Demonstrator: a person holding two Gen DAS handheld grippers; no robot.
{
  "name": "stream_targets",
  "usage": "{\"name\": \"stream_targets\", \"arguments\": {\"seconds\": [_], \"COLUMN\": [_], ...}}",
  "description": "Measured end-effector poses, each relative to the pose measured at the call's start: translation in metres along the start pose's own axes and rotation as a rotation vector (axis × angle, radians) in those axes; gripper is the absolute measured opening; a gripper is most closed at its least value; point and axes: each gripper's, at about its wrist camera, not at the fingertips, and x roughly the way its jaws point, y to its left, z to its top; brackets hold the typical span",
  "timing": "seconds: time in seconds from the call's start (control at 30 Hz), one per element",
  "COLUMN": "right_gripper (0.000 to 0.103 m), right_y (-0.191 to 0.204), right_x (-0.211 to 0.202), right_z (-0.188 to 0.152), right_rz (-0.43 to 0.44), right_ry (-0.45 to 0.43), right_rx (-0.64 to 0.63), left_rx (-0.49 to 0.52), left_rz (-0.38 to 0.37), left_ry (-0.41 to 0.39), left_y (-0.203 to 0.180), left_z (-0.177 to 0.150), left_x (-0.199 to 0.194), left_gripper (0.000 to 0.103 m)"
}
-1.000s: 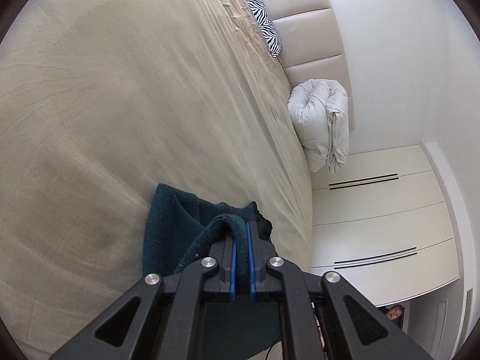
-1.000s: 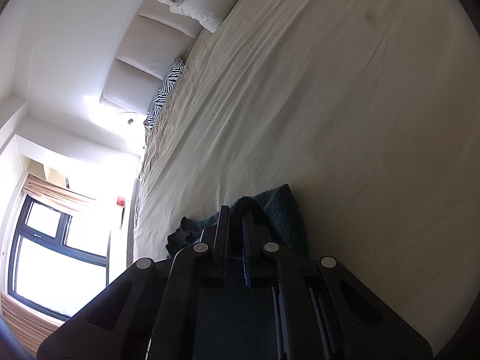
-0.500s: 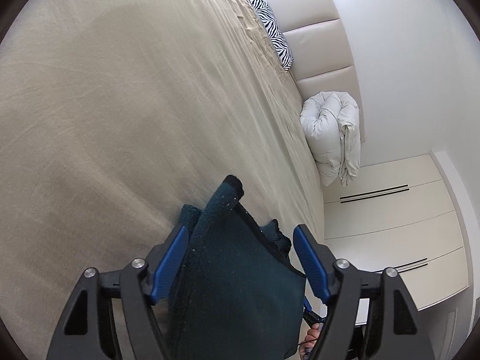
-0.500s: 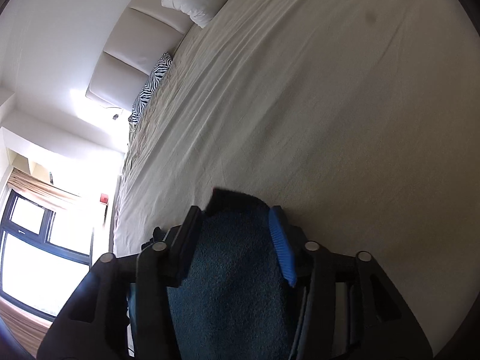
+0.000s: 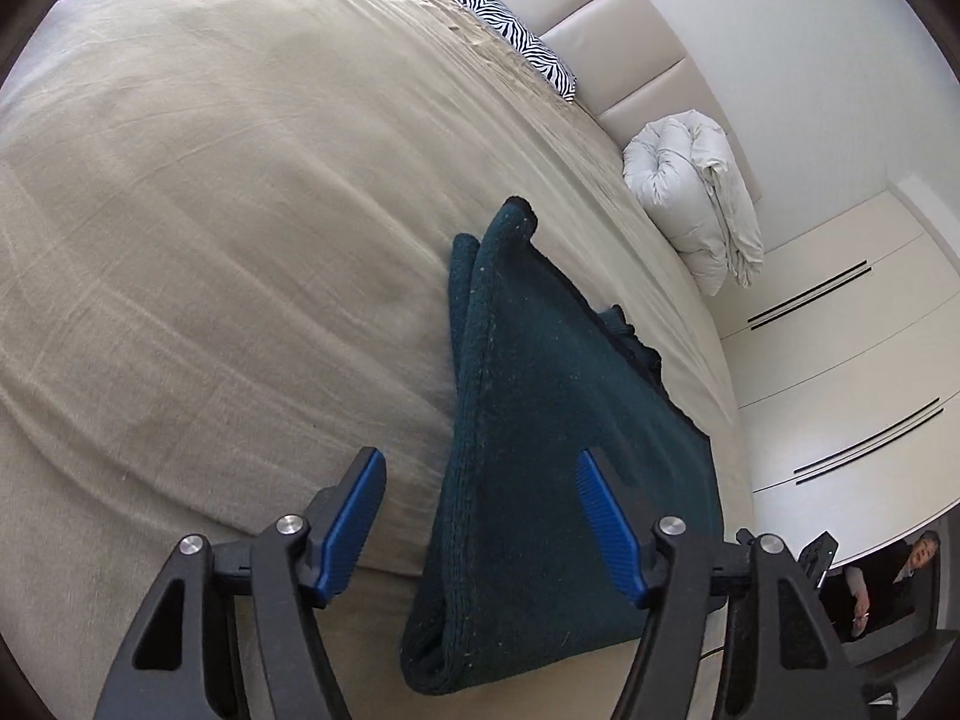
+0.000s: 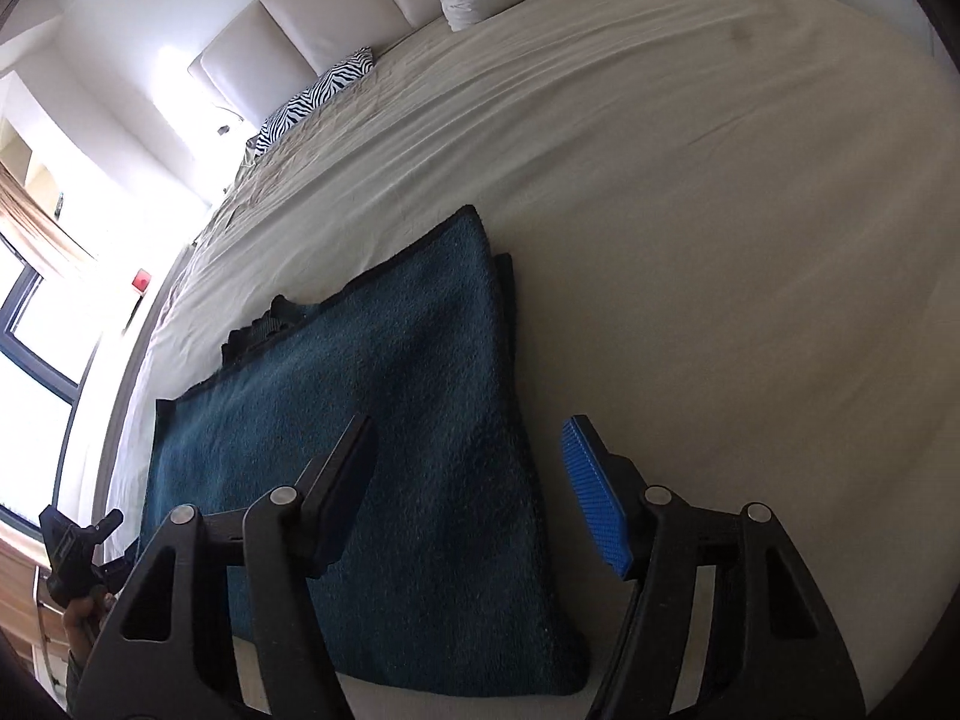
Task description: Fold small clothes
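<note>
Dark teal cloth (image 5: 540,462) lies folded on the bed (image 5: 210,240), near its front edge. Left gripper (image 5: 480,516) has fingers (image 5: 351,519) spread wide, nothing held; the cloth's near end sits between them w/o visible contact, though whether the right pad touches it can't be told. Right gripper (image 6: 474,492) also has fingers (image 6: 594,510) wide, empty, above the cloth (image 6: 390,420); its left finger overlaps the fabric in view, its blue-padded finger is over bare sheet.

Left view only: the fold edge seen end-on, two layers stacked, w/ a darker bunched bit (image 5: 624,336) poking out on the cloth's right side; white wardrobe (image 5: 840,372) w/ slot handles; a person (image 5: 894,576) low at the right rim.

Right view only: the cloth's broad top face, dark-trimmed far edge; window (image 6: 36,360) and curtain (image 6: 36,210) at left; a black device in a hand (image 6: 78,546) at lower left rim.

Both views: zebra pillow (image 5: 522,48) and rolled white duvet (image 5: 696,198) by the padded headboard (image 5: 606,30), well apart from the cloth.
</note>
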Motion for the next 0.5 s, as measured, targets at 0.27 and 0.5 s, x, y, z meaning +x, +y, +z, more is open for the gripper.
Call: {"name": "stream_targets", "arguments": {"seconds": [0.27,0.5], "right_gripper": [0.054,0.054], "right_y": [-0.003,-0.014], "right_x": [-0.020,-0.040], "right_z": [-0.042,-0.056], "right_rz": [-0.069,-0.102], "right_ry": [0.004,-0.013], "right_rx": [-0.064,-0.058], "left_rx": [0.100,0.171], "left_rz": [0.071,0.130], "left_ry": [0.007,-0.019], "left_y": [-0.011,-0.024], "left_z": [-0.016,-0.024], "left_x": [0.007,0.002], "left_gripper": [0.036,0.025]}}
